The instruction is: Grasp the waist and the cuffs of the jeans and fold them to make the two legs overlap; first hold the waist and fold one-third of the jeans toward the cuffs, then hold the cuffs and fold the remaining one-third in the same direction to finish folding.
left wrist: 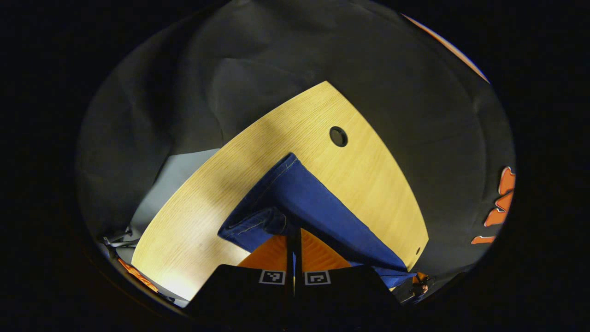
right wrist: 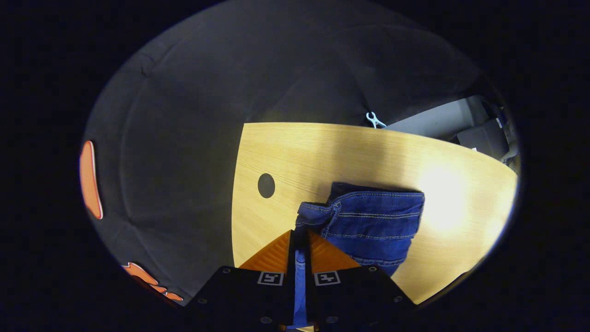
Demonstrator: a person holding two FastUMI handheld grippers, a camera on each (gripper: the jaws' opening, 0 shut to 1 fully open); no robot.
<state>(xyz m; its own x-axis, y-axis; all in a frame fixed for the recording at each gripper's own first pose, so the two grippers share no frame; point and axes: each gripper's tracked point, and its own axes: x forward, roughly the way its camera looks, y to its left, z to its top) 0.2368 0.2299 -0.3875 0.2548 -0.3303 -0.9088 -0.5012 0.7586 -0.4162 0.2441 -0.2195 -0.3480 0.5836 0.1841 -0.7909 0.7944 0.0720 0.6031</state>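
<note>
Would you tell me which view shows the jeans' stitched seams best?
The right gripper view: the jeans lie lit, their stitch rows clear. The left gripper view shows the jeans as a plain draped fold with one faint seam.

A light wooden bench (left wrist: pixel 221 184) with a pale grain carries the load. Its top has a round dark hole (left wrist: pixel 338 136) near one edge, well apart from the cloth. Dark blue denim jeans (left wrist: pixel 313 207) with pale stitching lie folded directly on the bench (right wrist: pixel 322 152), near the hole (right wrist: pixel 266 185), the jeans (right wrist: pixel 373 221) bunched at one end.
</note>
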